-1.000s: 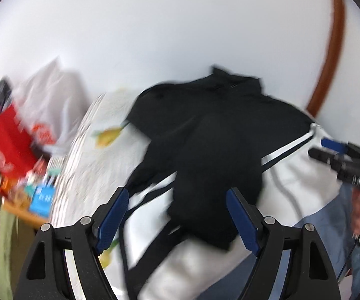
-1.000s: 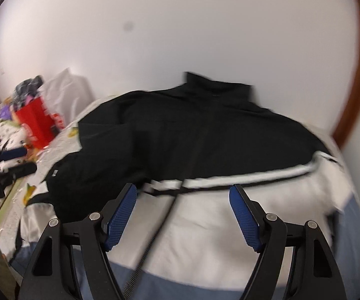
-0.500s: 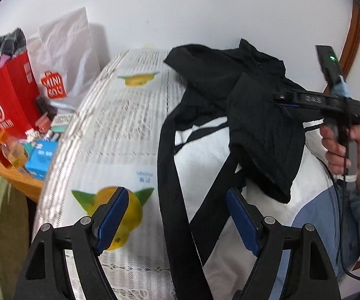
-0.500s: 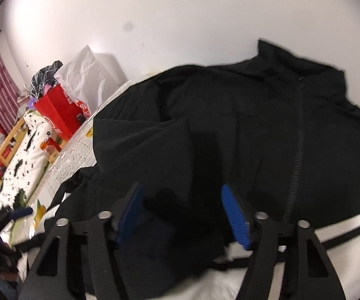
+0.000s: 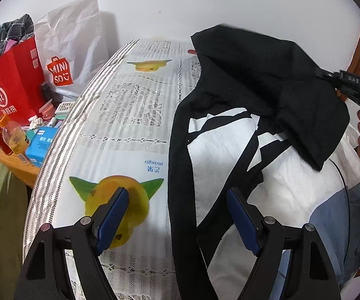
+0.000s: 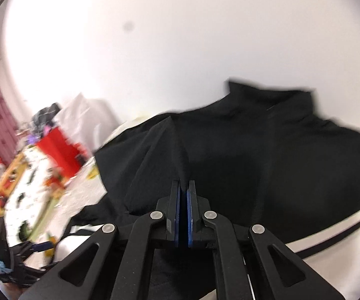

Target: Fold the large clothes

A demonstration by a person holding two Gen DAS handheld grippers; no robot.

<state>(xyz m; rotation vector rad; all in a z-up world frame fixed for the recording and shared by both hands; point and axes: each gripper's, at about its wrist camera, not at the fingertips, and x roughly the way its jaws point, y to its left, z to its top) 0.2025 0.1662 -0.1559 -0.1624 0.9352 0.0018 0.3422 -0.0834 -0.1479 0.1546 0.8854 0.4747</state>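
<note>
Now right tool (image 6: 184, 187) pinching matte black jacket (image 6: 242, 155) ridge, left tool (image 5: 177, 215) agape.

My jacket (image 5: 267, 80) is matt black cloth, the bedsheet (image 5: 129, 115) smooth printed cloth, the red bag (image 5: 14, 80) glossy paper, my pads (image 5: 112, 221) ribbed blue.

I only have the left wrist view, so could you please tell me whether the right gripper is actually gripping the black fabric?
Observer: Yes, the right gripper is shut on the black, white and blue zip jacket.
Operator: Which part, please?
Observer: A black fold left of the zip, tented to a peak at the fingers.
Operator: Is the collar visible?
Observer: Yes, the stand-up collar sits at the far end.
</note>
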